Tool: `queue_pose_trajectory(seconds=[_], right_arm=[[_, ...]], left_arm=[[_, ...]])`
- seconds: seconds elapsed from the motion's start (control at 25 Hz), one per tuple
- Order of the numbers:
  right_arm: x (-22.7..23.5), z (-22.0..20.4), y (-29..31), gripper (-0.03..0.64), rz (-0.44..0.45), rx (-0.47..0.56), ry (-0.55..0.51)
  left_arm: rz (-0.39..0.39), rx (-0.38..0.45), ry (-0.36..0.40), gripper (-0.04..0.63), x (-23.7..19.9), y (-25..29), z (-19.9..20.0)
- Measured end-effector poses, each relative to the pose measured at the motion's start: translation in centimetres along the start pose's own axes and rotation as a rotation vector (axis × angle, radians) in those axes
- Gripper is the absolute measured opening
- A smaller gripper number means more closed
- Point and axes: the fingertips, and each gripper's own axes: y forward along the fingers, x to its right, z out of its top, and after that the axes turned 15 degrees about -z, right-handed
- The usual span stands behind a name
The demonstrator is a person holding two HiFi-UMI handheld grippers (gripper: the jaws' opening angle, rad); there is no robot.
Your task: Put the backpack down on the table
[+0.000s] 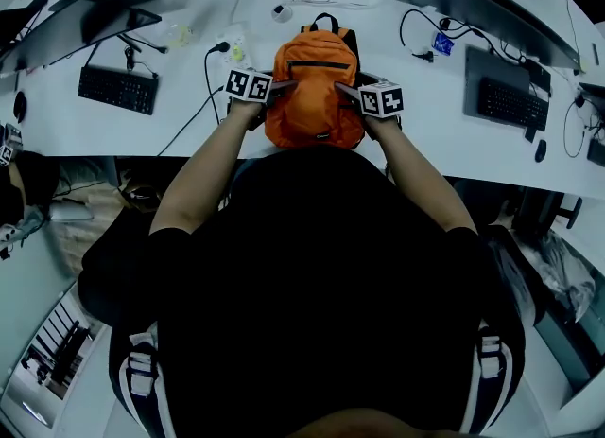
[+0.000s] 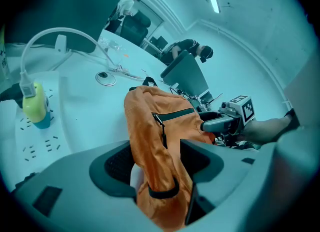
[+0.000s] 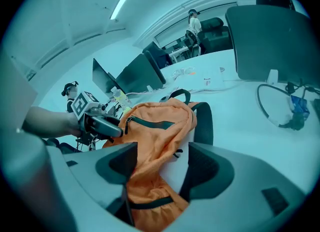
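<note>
The orange backpack (image 1: 315,91) is seen on the white desk (image 1: 189,138), close to its near edge and about midway along it, between the two keyboards (image 1: 118,89) (image 1: 511,102). Its long axis runs from the near edge towards the far edge; the black carry handle (image 1: 325,20) points away from the person, and the zipped front face (image 1: 319,65) is turned upward and towards the person.

The left gripper (image 1: 274,96) is set at the bag's left flank and the right gripper (image 1: 348,96) at its right flank. In the left gripper view the jaws are spread apart, with a slack fold of orange fabric (image 2: 155,126) lying loosely between them. In the right gripper view the jaws likewise stand wide, and fabric (image 3: 160,126) sits between them unpinched.

Only the right gripper view shows the black shoulder strap (image 3: 204,121) at the back of the bag. Only the left gripper view shows a yellow plug (image 2: 34,103) in a power strip. Each gripper view shows the opposite gripper (image 2: 212,124) (image 3: 107,128) across the bag.
</note>
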Motion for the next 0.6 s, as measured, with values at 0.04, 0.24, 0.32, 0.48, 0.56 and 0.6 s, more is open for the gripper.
queue_pose_trajectory(seconds=[0.04, 0.24, 0.32, 0.48, 0.56, 0.6], right_arm=[[0.2, 0.2, -0.2, 0.318, -0.006, 0.007, 0.003], [0.6, 0.6, -1.3, 0.318, -0.016, 0.031, 0.018], [0.6, 0.6, -1.8, 0.318, -0.016, 0.041, 0.023], [0.9, 1.0, -3.0, 0.318, -0.034, 0.067, 0.001], [0.8, 1.1, -3.5, 0.318, -0.036, 0.081, -0.003], [0.8, 1.1, -3.6, 0.318, -0.036, 0.086, -0.005]], left_arm=[[0.005, 0.004, 0.002, 0.258, 0.0, -0.2, 0.0], [0.013, 0.026, 0.006, 0.265, 0.6, -1.0, 0.1], [0.014, 0.033, 0.012, 0.267, 1.0, -1.3, 0.0], [0.023, 0.053, 0.031, 0.27, 1.9, -2.0, 0.2], [0.026, 0.063, 0.042, 0.27, 2.3, -2.4, 0.2], [0.029, 0.067, 0.047, 0.269, 2.4, -2.6, 0.2]])
